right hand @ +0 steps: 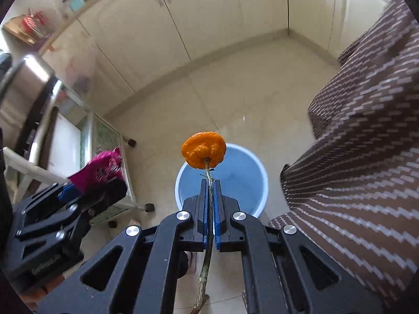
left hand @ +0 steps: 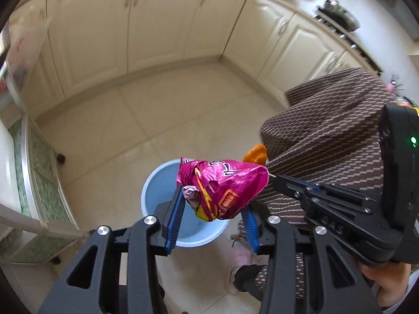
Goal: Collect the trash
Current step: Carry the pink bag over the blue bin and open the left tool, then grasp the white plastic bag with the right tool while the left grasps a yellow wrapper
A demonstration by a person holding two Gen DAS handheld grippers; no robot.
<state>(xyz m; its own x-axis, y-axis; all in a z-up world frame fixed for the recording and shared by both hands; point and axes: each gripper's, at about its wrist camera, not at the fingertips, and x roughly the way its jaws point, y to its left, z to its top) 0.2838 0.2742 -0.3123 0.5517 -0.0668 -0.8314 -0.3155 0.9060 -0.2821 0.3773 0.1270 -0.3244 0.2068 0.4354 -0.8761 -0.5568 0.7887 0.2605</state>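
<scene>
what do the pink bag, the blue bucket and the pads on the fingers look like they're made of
Pink bag: most likely thin metallised plastic film, glossy; it is crumpled into sharp creases that catch the light.
Blue bucket: probably moulded plastic, smooth and semi-matt; even pale blue colour with a thin rolled rim.
Pads on the fingers: blue, finely ribbed, matt; seemingly rubber or printed plastic, though the look leaves that open.

Your pink wrapper [left hand: 225, 188] hides much of the blue bucket's [left hand: 154, 185] inside from the left wrist, and its print is too crumpled to read. From the right wrist, the twig [right hand: 207, 261] runs out of frame at the bottom edge. Items on the counter [right hand: 34, 28] are blurred beyond telling. Your striped trousers [right hand: 366, 157] are cut off at the right edge.
</scene>
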